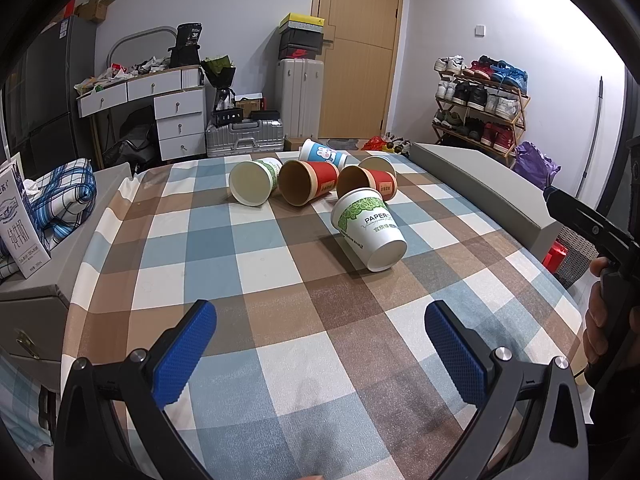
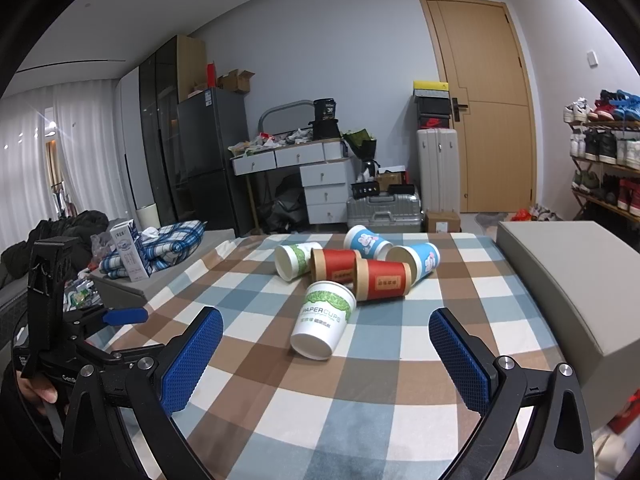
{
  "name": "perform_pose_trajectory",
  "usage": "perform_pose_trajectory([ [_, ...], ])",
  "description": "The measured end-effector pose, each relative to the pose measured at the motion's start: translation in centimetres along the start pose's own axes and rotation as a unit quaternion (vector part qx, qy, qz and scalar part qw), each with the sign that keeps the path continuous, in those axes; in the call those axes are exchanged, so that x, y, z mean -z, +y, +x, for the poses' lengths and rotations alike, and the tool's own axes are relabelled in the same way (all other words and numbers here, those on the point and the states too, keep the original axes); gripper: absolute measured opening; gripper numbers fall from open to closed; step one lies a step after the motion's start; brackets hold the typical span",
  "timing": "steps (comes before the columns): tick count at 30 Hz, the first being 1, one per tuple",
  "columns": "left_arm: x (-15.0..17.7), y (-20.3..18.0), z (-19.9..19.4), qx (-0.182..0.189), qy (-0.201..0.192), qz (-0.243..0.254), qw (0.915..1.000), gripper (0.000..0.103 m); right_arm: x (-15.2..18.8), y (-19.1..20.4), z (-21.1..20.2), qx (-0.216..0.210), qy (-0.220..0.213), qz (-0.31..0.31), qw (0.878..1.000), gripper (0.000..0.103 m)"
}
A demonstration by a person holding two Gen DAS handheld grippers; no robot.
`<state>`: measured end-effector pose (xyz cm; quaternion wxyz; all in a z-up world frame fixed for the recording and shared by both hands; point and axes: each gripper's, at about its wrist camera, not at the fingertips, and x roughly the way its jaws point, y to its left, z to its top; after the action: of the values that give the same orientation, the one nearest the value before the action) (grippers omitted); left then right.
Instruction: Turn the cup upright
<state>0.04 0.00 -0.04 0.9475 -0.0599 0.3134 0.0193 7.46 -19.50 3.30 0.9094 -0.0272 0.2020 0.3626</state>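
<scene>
Checked cloth (image 1: 280,320) in blue, brown and white covers the desk, and six paper cups lie tipped on it. Nearest to me is the white-green cup (image 1: 369,229) (image 2: 324,325), printed "PAPER CUPS", on its side w/ its base toward both cams and its mouth toward the pile behind. It sits apart from both claws, roughly centred ahead of the right one and a bit right of centre for the left.

Behind it: a second white-green cup (image 1: 253,181) (image 2: 295,260) at far left of the cluster, mouth facing me. Next to it a red cup w/ brown inside (image 1: 307,186) (image 2: 335,266), then another red cup (image 1: 366,186) (image 2: 382,280), which in the right cam touches or nearly touches the near cup's rim. Two blue cartoon cups at the back: one (image 1: 322,155) (image 2: 367,241) farthest away, the other (image 2: 414,261) at the right end, mostly hidden in the left cam.

Left claw (image 1: 320,354): blue pads spread wide, nothing between them, low over the cloth. Right claw (image 2: 326,360): same, released and empty. I can see the left unit's handle at the left edge of the right cam.

A milk carton (image 2: 129,250) stands beside a plaid bundle (image 2: 172,242) left of the desk.
</scene>
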Motion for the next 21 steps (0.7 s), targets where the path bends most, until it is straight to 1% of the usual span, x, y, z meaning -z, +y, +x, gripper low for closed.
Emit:
perform_pose_trajectory([
  [12,0.02,-0.38,0.01,-0.002,0.001,0.002,1.0000,0.101,-0.13,-0.15,-0.16,0.001,-0.003,0.004,1.000,0.103],
  [16,0.07,-0.17,0.10,-0.002,-0.001,0.002,1.0000,0.101,-0.01,-0.26,-0.17,0.003,-0.002,0.005,1.000,0.103],
  [21,0.02,-0.26,0.58,0.001,0.006,0.003,1.0000,0.101,0.18,-0.79,0.20,0.003,0.005,0.012,1.000,0.103],
])
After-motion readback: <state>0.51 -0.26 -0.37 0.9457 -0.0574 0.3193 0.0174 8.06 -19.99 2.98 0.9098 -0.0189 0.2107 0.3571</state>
